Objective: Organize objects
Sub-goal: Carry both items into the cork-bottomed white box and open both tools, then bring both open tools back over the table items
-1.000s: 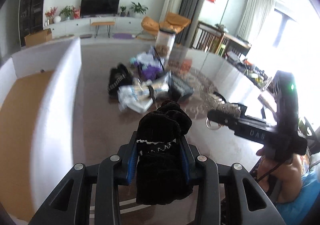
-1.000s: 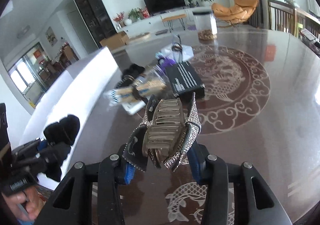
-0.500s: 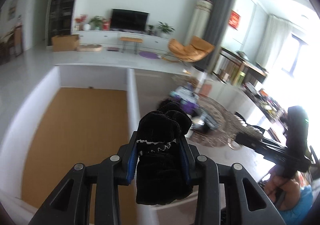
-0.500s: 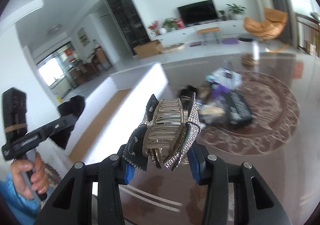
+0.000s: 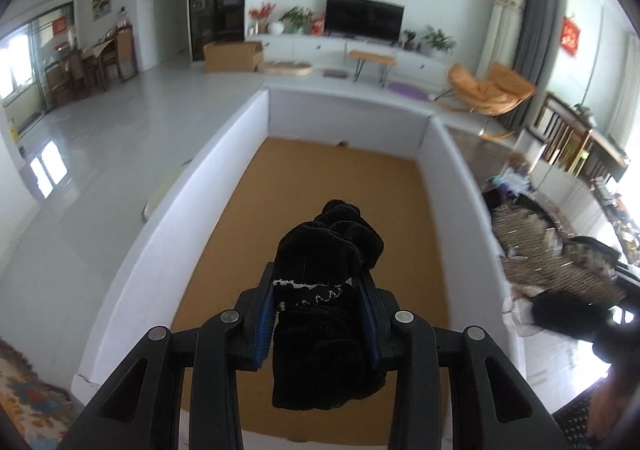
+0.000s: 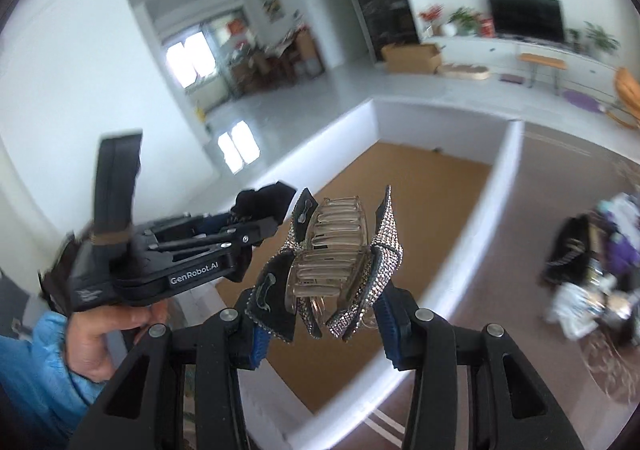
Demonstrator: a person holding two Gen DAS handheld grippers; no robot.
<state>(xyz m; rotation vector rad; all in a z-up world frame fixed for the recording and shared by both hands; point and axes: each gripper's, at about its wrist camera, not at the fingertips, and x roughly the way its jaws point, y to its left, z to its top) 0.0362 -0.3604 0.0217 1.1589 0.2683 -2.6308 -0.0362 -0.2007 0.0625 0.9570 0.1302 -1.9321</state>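
Both hands carry a load, and neither load is put away yet. In the left wrist view the left gripper [image 5: 320,314] is clamped on a black velvety hair scrunchie with a thin silver trim [image 5: 326,282], which fills the lower centre of the frame and hangs over the brown cardboard floor of a large white-walled box [image 5: 448,186]. That floor looks bare as far as it shows, so I judge that little or nothing has been sorted into it so far.

In the right wrist view the right gripper [image 6: 320,314] grips a rhinestone-covered bow hair claw with clear plastic teeth [image 6: 340,250], held at the middle of the frame above the near white wall of the same box. The left gripper appears at the left of this frame, held by a hand [image 6: 108,334] in a blue sleeve [image 6: 36,370], its black bundle poking toward the box.

What is left: both pieces must be let go inside the box, and then the rest must be fetched. A heap of mixed items [image 6: 592,270] lies on the dark patterned tabletop [image 6: 520,210] at the right edge of the right wrist view, well apart from the box; it is blurred, so I can only make out something black, something purple and some pale wrappers. By my reckoning the task is at an early stage.
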